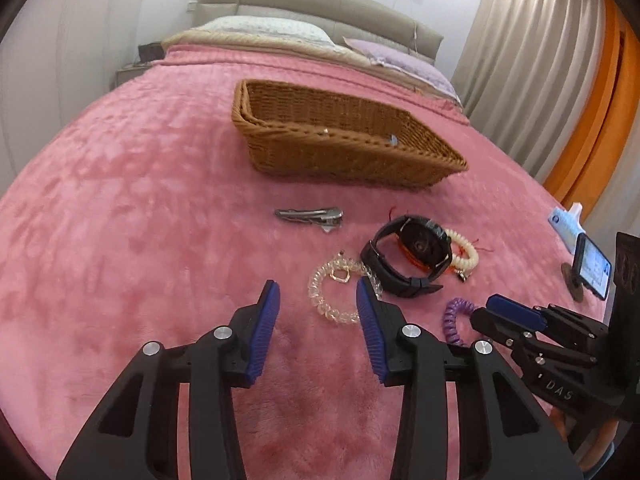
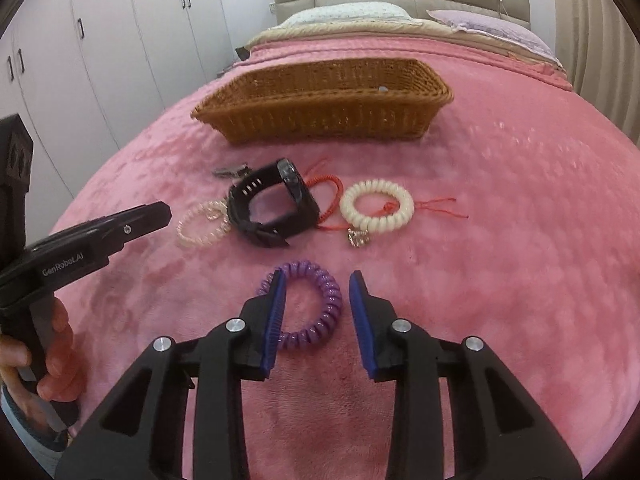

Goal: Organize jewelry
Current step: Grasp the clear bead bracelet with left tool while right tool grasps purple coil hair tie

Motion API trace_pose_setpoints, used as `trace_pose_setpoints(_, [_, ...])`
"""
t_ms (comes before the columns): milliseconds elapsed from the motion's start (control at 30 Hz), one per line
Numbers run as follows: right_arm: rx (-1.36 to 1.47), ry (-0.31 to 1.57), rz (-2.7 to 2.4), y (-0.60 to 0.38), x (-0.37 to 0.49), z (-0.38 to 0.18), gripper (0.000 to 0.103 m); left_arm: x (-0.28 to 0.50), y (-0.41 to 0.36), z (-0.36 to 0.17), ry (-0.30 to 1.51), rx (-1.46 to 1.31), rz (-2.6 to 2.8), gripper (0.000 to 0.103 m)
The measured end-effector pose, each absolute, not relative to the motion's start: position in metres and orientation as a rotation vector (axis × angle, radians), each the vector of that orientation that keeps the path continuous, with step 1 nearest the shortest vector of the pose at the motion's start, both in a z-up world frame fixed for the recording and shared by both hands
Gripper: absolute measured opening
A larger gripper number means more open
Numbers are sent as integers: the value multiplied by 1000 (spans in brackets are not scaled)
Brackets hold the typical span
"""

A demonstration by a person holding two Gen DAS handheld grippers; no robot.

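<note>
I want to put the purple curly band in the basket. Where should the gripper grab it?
Probably best from above. The purple spiral band lies flat on the pink blanket, a ring with an open middle. The open right gripper already has its left finger over the ring's left side. Putting one finger inside the hole and one outside, then closing on that coil, should hold it.

Left gripper (image 1: 318, 294) fingers (image 1: 269, 312) spread above pink blanket (image 1: 140, 208), clear coil bracelet (image 1: 334, 294) just ahead.
</note>
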State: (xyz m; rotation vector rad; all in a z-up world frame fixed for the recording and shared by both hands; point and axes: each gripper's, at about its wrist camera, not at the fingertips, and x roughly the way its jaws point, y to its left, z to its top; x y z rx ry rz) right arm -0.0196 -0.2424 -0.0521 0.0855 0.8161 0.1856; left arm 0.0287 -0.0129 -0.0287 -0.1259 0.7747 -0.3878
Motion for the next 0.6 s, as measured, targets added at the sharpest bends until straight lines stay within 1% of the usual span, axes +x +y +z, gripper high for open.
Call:
trace_pose_setpoints(133, [77, 822, 185, -240, -18, -57, 26, 33, -21, -35, 797, -106, -392, 38])
trace_pose_setpoints(233, [70, 826, 184, -238, -17, -60, 21, 40, -26, -41, 828, -95, -373, 38])
trace_pose_setpoints(300, [76, 826, 187, -239, -16, -60, 21, 41, -29, -44, 835, -82, -357, 35])
trace_pose_setpoints(433, [79, 833, 185, -239, -16, -62, 19, 41, -33, -45, 838, -65, -340, 35])
trace_pose_setpoints(467, [75, 834, 180, -239, -16, -62, 18, 41, -35, -45, 835, -55, -332, 33])
trace_pose_setpoints(533, [71, 835, 175, -238, -15, -62, 12, 40, -37, -45, 833, -36, -312, 26])
trace_pose_setpoints(567, [69, 838, 178, -237, -15, -62, 12, 40, -38, -45, 831, -32, -313, 21])
trace_pose_setpoints(600, [67, 836, 178, -237, -15, -62, 11, 39, -38, -45, 827, -28, -312, 12])
